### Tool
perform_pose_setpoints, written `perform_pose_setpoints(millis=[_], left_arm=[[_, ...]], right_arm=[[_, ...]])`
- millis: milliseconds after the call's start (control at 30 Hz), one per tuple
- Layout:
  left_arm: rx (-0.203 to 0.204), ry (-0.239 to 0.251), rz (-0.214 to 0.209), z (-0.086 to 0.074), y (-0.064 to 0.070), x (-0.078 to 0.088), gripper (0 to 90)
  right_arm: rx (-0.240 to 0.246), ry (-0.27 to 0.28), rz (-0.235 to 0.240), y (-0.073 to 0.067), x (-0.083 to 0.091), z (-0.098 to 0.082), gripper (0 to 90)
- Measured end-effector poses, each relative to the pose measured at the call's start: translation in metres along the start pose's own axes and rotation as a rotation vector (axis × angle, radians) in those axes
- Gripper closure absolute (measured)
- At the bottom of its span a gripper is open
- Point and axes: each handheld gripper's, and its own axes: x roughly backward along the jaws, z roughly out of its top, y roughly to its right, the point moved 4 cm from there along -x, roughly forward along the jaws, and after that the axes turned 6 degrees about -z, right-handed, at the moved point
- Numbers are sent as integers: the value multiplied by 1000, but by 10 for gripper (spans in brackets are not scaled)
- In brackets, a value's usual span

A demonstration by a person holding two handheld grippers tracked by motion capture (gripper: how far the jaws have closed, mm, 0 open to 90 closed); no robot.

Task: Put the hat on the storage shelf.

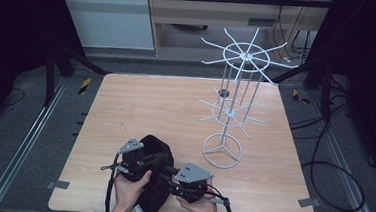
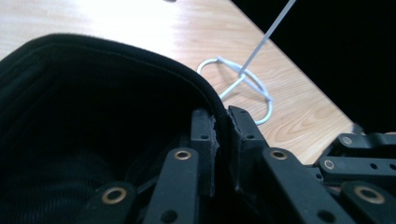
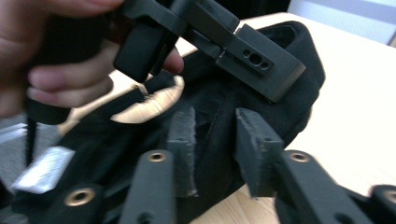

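Black bag [image 1: 153,184] on wooden table [image 1: 126,101] (dark room), left gripper [image 2: 219,135] jaws clamped on its rim, right gripper [image 3: 217,140] jaws apart.

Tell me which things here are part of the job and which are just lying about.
In use:
black bag, its rim pinched by the left gripper
right gripper, open at the fabric

Lying about:
white wire rack, untouched
black-and-yellow tape strips on the floor

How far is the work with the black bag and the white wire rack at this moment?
Done: the left gripper is shut on the rim of the black bag. In hand: the right gripper is open, with bag fabric between its jaws, not yet clamped. Left, probably: the bag lies on the table, and the hooks of the white wire rack carry nothing.
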Motion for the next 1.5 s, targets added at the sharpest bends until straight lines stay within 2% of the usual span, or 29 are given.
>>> perform_pose_setpoints(millis=[167, 300, 400, 533, 633, 700, 800, 933, 1033, 1100, 1133, 1200, 1233, 1267, 1300, 1367, 1500], left_arm=[[-35, 52, -20, 12, 6, 15, 827], [-85, 89, -19, 22, 12, 28, 831], [-122, 108, -21, 27, 18, 35, 834], [-172, 129, -25, 31, 27, 40, 836], [-184, 143, -48, 33, 32, 43, 837], [-187, 154, -64, 34, 36, 45, 836], [-204, 163, -72, 35, 41, 47, 837], [-217, 164, -71, 34, 43, 45, 837], [-218, 159, -87, 32, 45, 42, 837], [-226, 155, -98, 31, 48, 40, 837], [-232, 154, -100, 30, 49, 40, 837], [-239, 151, -105, 30, 51, 39, 838], [-253, 151, -98, 30, 51, 40, 839], [-253, 151, -98, 30, 51, 40, 839], [-254, 156, -97, 30, 51, 40, 839], [-254, 161, -101, 31, 50, 42, 839], [-254, 166, -104, 32, 48, 42, 840]], right_arm=[[-29, 58, 27, 4, 18, 14, 546], [-54, 94, 0, 16, 37, 19, 514], [-83, 83, -24, 26, 43, 14, 485], [-121, 37, 5, 29, 37, 2, 438], [-108, 15, 33, 22, 30, 0, 402], [-97, 12, 38, 19, 26, -1, 397], [-109, 8, 53, 16, 22, -2, 401], [-121, 18, 107, 9, 18, -2, 401], [-151, 34, 150, 5, 13, 0, 411], [-163, 36, 178, 2, 9, 0, 435], [-160, 34, 187, 1, 7, 0, 481], [-137, 34, 188, -1, 5, -1, 620], [-127, 27, 181, -1, 4, -1, 719], [-127, 27, 181, -1, 4, -1, 719], [-128, 21, 167, 2, 7, -3, 878], [-124, 18, 136, 7, 10, -4, 900], [-123, 24, 136, 10, 13, -4, 900]])
